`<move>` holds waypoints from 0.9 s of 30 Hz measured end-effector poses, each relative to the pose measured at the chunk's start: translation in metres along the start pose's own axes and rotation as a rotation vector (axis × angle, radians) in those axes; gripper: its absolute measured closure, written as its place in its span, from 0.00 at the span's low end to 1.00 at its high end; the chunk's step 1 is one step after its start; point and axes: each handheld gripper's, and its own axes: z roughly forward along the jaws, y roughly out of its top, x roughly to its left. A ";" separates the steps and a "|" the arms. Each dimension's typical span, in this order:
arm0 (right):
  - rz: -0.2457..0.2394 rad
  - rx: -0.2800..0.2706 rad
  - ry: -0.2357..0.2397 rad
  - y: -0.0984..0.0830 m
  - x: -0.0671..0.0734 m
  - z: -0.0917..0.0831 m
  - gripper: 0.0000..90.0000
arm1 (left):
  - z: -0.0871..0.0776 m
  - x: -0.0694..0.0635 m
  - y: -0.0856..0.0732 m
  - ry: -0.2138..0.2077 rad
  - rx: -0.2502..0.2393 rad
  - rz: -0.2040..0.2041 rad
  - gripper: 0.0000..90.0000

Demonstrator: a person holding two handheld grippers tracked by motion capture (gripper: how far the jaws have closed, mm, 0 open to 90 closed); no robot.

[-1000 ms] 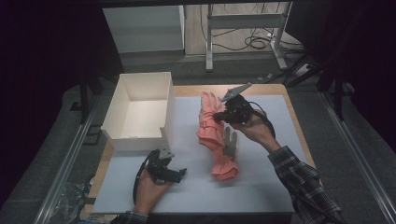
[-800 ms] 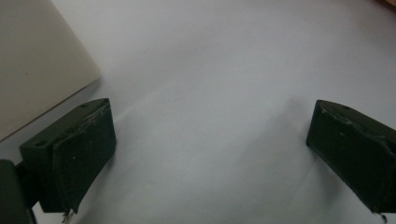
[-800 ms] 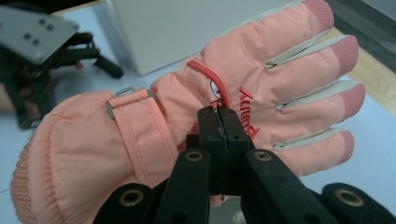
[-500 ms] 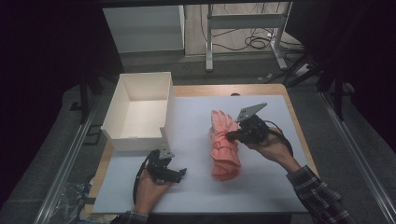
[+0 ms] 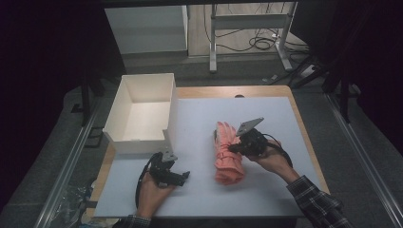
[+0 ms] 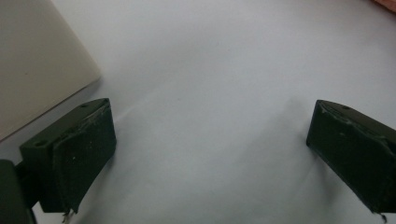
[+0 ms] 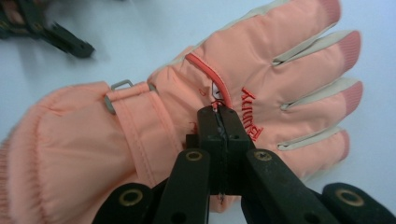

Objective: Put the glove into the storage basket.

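A: High view first, biggest thing: the table (image 5: pixel 266 199), covered by a pale sheet, with a wooden edge showing along the far side and the right.

B: And on it?

A: A white box (image 5: pixel 142 111), open at the top, on the far left part of the sheet. Its near wall stands just beyond the left gripper (image 5: pixel 178 176).

B: Where is the glove?

A: The glove (image 5: pixel 227 154) lies flat near the middle of the sheet, well apart from the box. It is salmon pink, its fingers pointing toward the far edge and its cuff toward the person.

B: Anything finer in the right gripper view?

A: There the glove (image 7: pixel 140 140) shows its back: pale strips between the fingers, a red zip, red stitched lettering, a wrist strap with a metal buckle.

B: And the right gripper?

A: The right gripper (image 5: pixel 234 147) comes at the glove from the right. In its own view (image 7: pixel 219 112) the jaws are pressed together with no gap, tips at the lower end of the zip, where something small and red sits at the tips. I can't tell whether it's pinched or only touched.

B: The left one?

A: In its own view (image 6: pixel 208 149) the jaws stand wide apart over bare sheet, nothing between them, the box wall (image 6: pixel 37 70) at the upper left.
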 end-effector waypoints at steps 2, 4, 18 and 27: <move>-0.001 -0.001 -0.002 -0.001 0.001 0.002 0.99 | 0.000 0.000 0.000 0.000 0.000 0.000 0.01; 0.001 -0.014 -0.005 -0.002 0.001 0.002 0.97 | 0.000 0.000 0.000 0.000 0.000 0.000 0.01; 0.055 -0.119 -0.037 -0.008 -0.008 -0.026 0.73 | 0.000 0.000 0.000 0.000 0.001 0.000 0.01; 0.114 -0.155 -0.062 -0.037 -0.008 -0.041 0.73 | 0.000 0.000 0.000 0.000 0.004 0.004 0.01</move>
